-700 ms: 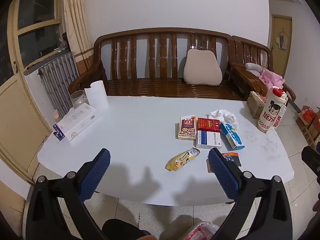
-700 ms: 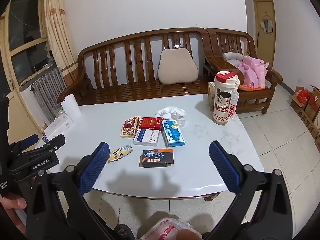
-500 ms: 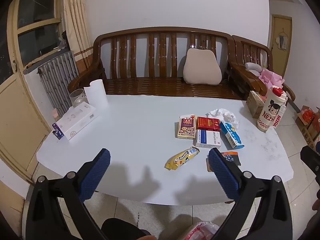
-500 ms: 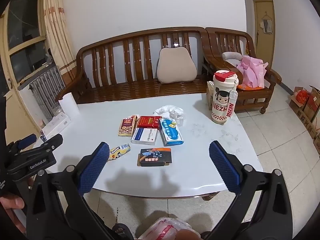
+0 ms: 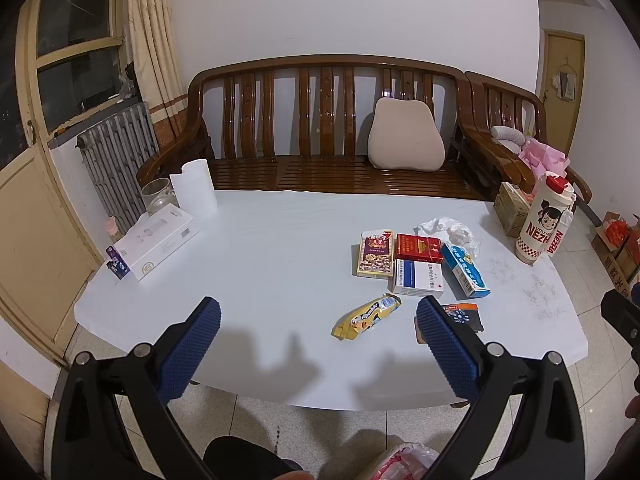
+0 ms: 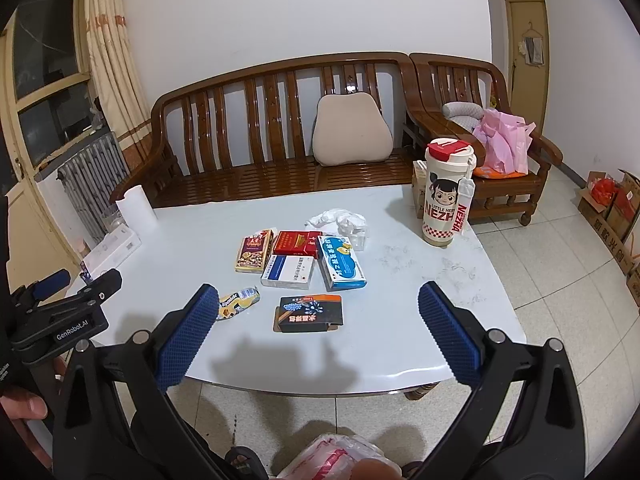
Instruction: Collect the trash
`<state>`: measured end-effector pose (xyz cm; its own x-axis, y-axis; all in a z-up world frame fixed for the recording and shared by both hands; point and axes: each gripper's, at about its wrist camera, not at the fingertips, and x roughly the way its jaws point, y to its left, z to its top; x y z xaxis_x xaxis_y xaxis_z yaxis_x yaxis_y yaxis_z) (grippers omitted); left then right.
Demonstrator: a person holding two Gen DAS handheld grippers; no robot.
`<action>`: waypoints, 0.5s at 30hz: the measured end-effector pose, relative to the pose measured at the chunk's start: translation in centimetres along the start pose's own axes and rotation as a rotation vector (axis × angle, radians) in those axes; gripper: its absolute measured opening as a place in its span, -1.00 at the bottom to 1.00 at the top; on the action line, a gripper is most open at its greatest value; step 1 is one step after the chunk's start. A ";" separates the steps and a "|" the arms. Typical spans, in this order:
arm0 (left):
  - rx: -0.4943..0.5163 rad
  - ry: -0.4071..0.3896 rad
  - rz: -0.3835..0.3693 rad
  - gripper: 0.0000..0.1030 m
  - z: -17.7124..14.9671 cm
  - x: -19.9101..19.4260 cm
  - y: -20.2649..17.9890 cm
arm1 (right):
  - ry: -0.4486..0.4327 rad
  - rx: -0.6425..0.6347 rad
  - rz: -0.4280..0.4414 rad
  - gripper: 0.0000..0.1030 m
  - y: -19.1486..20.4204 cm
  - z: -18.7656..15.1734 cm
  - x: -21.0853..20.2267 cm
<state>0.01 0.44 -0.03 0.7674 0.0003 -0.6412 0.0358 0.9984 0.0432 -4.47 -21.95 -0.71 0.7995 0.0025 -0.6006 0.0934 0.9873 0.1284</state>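
We hold both claws wide apart and empty above the near edge of the white table (image 5: 280, 240). Ahead of our left gripper (image 5: 318, 332), just inside its right finger, lies a yellow snack wrapper (image 5: 366, 316); that finger partly hides a black box (image 5: 464, 314). Ahead of our right gripper (image 6: 318, 330) the same black box (image 6: 309, 313) sits squarely between the fingers, with the yellow snack wrapper (image 6: 238, 302) touching the tip of the left finger in view. Farther ahead of both claws, a cluster: a patterned box (image 6: 253, 251), a red box (image 6: 297, 243), a white-and-blue box (image 6: 289, 272), a blue box (image 6: 341, 263) and crumpled white tissue (image 6: 337, 218). A cartoon-printed bottle (image 6: 447, 196) stands far forward and right. A red-and-white plastic bag (image 6: 340, 456) shows below the right claw.
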 end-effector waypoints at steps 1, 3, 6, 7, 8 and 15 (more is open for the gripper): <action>0.000 0.000 0.000 0.87 0.0 0.0 0.0 | -0.001 0.000 0.000 0.90 0.0 -0.1 0.0; 0.000 0.001 0.000 0.87 0.0 0.0 0.0 | 0.001 -0.002 0.000 0.90 0.0 0.0 0.0; 0.000 0.000 0.000 0.87 0.0 0.0 0.0 | 0.004 0.004 0.003 0.90 -0.2 0.0 -0.1; 0.000 0.000 0.000 0.87 0.0 0.0 0.0 | 0.005 0.004 0.002 0.90 -0.2 -0.1 -0.1; 0.000 0.000 -0.001 0.87 0.0 0.0 0.0 | 0.006 0.004 0.002 0.90 -0.2 0.0 -0.1; -0.003 -0.001 0.003 0.87 -0.1 0.0 -0.1 | 0.007 0.007 0.005 0.90 -0.3 0.0 -0.1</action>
<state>-0.04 0.39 -0.12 0.7680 0.0028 -0.6404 0.0321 0.9986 0.0429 -4.55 -22.26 -0.70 0.7961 0.0082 -0.6052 0.0937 0.9862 0.1367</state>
